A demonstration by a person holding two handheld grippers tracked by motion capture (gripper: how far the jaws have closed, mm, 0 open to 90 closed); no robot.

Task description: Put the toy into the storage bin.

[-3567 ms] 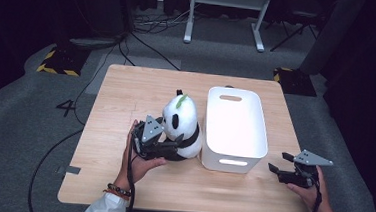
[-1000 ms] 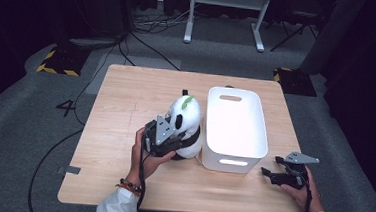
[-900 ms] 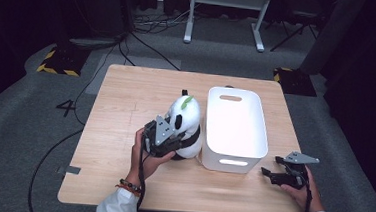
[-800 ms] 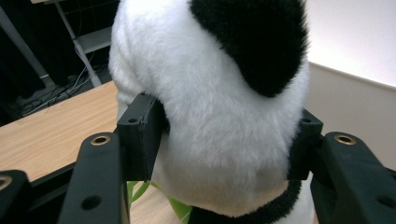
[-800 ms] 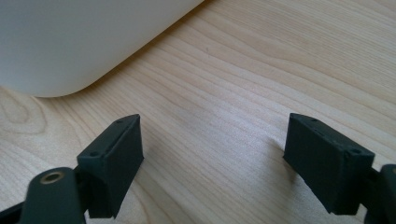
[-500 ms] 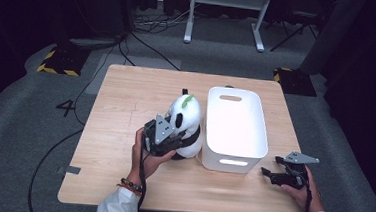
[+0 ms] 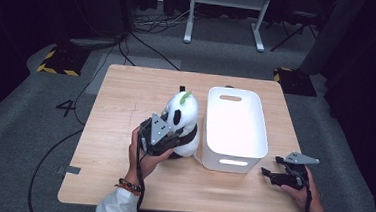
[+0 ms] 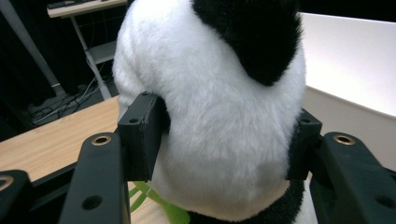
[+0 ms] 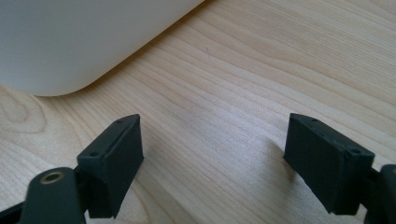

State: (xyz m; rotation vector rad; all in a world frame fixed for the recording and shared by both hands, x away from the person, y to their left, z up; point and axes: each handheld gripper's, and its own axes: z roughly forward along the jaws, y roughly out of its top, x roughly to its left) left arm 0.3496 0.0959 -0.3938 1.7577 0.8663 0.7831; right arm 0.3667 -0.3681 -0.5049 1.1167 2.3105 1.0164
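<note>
A black-and-white plush panda (image 7: 182,118) with a green sprig on its head is held just left of the white bin (image 7: 234,129). My left gripper (image 7: 176,138) is shut on the panda, and in the left gripper view both pads press into the soft white fur of the panda (image 8: 219,116), with the left gripper (image 8: 219,140) around it. My right gripper (image 7: 270,173) rests at the table's front right corner, near the bin's front wall. Its jaws are wide open over bare wood in the right gripper view (image 9: 215,154), with nothing between them.
The bin's rounded corner (image 9: 70,42) lies just ahead of the right gripper. The wooden table (image 7: 121,106) has free room to the left of the panda and along the front edge. Cables (image 7: 46,166) trail over the grey floor around it.
Since the oldest frame, the panda has been tipped and lifted slightly toward the bin in my left gripper. Over the last second nothing visibly moves.
</note>
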